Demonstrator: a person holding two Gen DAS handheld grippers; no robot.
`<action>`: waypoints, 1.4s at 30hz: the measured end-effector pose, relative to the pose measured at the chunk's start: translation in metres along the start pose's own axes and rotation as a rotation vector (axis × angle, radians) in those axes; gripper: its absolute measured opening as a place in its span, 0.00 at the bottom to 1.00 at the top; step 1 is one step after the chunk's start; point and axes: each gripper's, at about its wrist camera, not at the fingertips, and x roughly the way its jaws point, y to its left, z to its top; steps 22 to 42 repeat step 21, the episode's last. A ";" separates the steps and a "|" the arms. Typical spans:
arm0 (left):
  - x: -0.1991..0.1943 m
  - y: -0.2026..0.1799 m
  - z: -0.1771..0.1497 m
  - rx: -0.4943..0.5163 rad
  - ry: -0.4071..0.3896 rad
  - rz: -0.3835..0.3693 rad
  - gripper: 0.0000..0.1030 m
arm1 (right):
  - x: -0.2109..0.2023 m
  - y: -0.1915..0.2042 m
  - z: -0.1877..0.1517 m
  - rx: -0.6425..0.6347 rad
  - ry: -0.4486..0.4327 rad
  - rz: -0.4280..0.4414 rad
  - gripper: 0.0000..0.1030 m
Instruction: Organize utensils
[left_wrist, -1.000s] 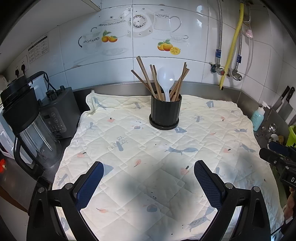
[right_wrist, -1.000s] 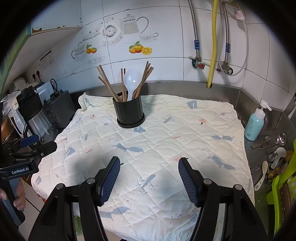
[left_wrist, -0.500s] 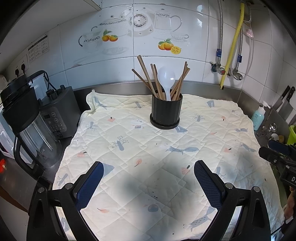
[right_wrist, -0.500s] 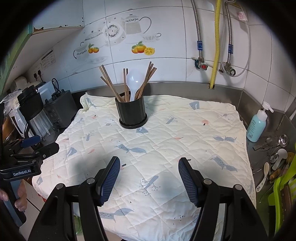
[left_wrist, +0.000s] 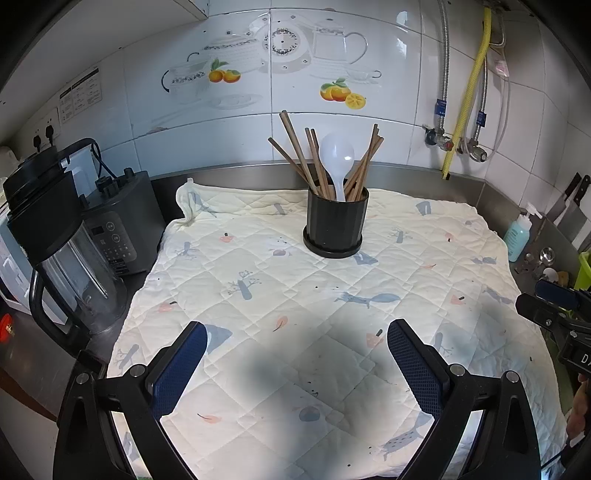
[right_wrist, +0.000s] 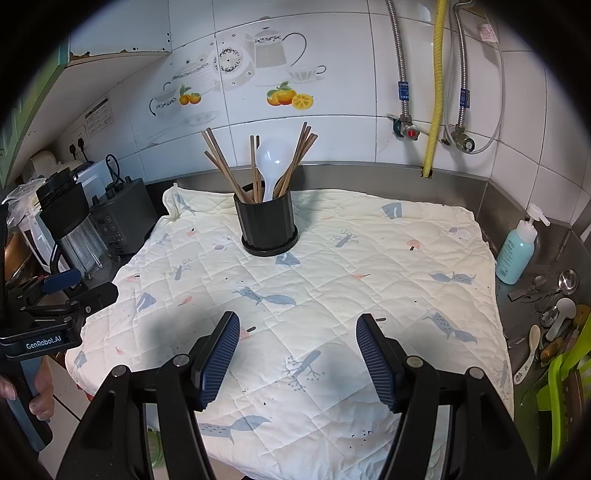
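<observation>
1. We hold the left gripper (left_wrist: 295, 363) and the right gripper (right_wrist: 297, 356) low over the quilted cloth (left_wrist: 424, 280) on the worktop, both with jaws spread wide and empty.
2. The black holder (left_wrist: 335, 227) stands upright at the back of the cloth, well apart from both.
3. To finish well, we judge it best to withdraw without nudging it.
4. We count one holder, one white spoon (left_wrist: 336, 155), and roughly ten chopsticks (left_wrist: 295, 147), overlapping too much to be sure.

One black holder (left_wrist: 335, 224), one white spoon (left_wrist: 336, 155), about nine chopsticks (left_wrist: 295, 146).
</observation>
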 end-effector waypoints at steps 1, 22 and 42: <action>0.000 0.000 0.000 0.000 0.000 0.002 1.00 | 0.000 0.000 0.000 0.000 0.000 -0.001 0.70; -0.002 -0.003 0.003 0.009 -0.005 -0.001 1.00 | 0.000 0.001 0.000 0.004 -0.003 0.001 0.70; -0.002 -0.003 0.003 0.009 -0.005 -0.001 1.00 | 0.000 0.001 0.000 0.004 -0.003 0.001 0.70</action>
